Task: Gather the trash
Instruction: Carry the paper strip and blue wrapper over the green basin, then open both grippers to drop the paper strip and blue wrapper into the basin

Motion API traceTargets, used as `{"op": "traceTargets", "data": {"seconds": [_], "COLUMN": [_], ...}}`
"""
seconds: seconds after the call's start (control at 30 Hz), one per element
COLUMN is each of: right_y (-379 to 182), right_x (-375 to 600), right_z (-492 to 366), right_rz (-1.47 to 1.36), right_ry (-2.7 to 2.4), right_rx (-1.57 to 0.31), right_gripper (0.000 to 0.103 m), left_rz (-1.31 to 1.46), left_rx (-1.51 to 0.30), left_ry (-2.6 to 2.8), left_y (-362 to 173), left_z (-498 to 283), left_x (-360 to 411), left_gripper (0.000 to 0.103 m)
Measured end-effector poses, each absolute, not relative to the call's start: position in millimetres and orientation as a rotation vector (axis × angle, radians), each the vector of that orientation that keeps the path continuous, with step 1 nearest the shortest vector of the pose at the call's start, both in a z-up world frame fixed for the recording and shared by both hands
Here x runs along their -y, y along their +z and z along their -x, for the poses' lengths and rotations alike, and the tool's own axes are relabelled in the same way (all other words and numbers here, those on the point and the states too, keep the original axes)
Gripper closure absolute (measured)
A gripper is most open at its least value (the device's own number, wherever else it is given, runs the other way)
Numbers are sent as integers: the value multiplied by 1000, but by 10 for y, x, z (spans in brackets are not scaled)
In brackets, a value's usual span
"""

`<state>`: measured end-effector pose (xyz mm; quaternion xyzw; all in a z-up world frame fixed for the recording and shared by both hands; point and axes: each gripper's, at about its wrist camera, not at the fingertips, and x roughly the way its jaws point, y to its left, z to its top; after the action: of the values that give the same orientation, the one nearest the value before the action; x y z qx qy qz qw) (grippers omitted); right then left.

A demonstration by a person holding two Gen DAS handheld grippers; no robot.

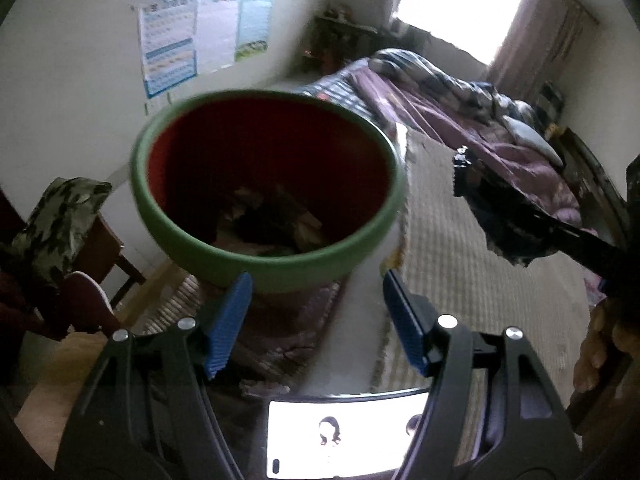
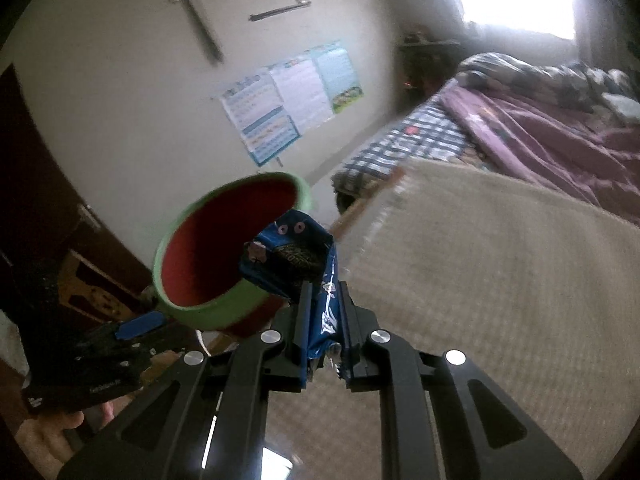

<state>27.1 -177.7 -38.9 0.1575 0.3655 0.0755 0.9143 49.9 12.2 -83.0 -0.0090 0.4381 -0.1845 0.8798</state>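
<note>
Right tongs (image 2: 324, 300) clamped on blue wrapper (image 2: 296, 256); left tongs (image 1: 316, 316) apart, empty.

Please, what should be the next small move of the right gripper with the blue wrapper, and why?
Probably carry the blue wrapper a little further over the bin and then open: the right gripper is shut on it, and it reaches only the rim.
</note>
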Motion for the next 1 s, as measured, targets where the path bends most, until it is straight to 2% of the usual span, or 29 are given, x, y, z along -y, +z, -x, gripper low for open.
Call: {"op": "traceTargets", "data": {"seconds": [0.57, 0.73, 0.77, 0.8, 0.87, 1.0], "right_y": [-339, -399, -397, -403, -399, -336], "right_x": [982, 940, 947, 956, 988, 1102], "right_z": [-1137, -1230, -1245, -1251, -1246, -1239], "right_rz": [-243, -256, -259, -264, -275, -289], "right_ry": [330, 321, 320, 317, 303, 262], "right_rx": [-750, -762, -764, -763, -749, -719], "right_gripper": [88, 77, 69, 52, 36, 35], "left_rz": [83, 98, 99, 100, 98, 75], "left_rx": [-852, -839, -836, -834, -827, -790], "left_ry": [-255, -253, -253, -254, -255, -233], "left_y": [-686, -668, -668, -665, -655, -595], "left_z": [-838, -982, -1013, -1031, -1074, -1142], "left_x": [-600, -625, -627, -625, -615, -597], "left_gripper": [35, 31, 30, 27, 22, 6]}}
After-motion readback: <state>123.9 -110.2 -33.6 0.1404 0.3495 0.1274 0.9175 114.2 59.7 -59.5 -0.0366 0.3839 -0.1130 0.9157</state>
